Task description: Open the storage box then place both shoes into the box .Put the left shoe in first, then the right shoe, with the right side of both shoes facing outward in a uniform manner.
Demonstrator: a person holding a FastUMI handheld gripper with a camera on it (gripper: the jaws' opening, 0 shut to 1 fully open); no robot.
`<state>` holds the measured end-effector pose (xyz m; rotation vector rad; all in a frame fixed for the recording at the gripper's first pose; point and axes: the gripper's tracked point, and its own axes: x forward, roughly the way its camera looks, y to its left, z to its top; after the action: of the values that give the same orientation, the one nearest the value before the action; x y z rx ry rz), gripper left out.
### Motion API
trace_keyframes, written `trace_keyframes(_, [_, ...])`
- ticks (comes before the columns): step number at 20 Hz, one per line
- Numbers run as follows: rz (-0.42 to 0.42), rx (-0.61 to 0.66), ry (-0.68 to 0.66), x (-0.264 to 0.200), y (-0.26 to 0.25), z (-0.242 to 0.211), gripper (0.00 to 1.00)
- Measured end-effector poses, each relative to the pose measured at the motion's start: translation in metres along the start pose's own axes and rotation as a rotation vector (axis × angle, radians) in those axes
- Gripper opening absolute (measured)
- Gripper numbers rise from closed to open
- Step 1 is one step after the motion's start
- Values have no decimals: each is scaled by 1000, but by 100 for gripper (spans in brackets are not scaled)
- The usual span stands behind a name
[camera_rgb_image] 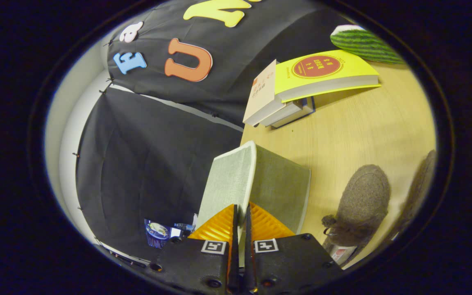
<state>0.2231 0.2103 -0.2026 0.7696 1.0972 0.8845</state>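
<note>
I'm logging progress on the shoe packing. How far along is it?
Early stage. The gripper is shut on the raised lid of the storage box, so opening is in hand. Both shoes sit on the table beside the box, waiting to go in.

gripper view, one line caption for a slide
Gripper shut on the box lid, shoes waiting on the table.

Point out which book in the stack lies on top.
The yellow book with a red circle on its cover; the paler books lie beneath it. Gripper pinches the box lid.
</note>
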Motion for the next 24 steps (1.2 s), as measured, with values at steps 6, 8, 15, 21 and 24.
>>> trace_keyframes(6, [-42, -32, -28, -17, 33, 6, 6])
trace_keyframes(8, [-49, -15, -39, -20, 46, 11, 6])
trace_keyframes(15, [-109, -32, -71, -21, 101, 20, 6])
trace_keyframes(21, [-177, -93, -67, -9, 145, 16, 6])
trace_keyframes(24, [-217, -113, -65, 3, 167, 14, 6])
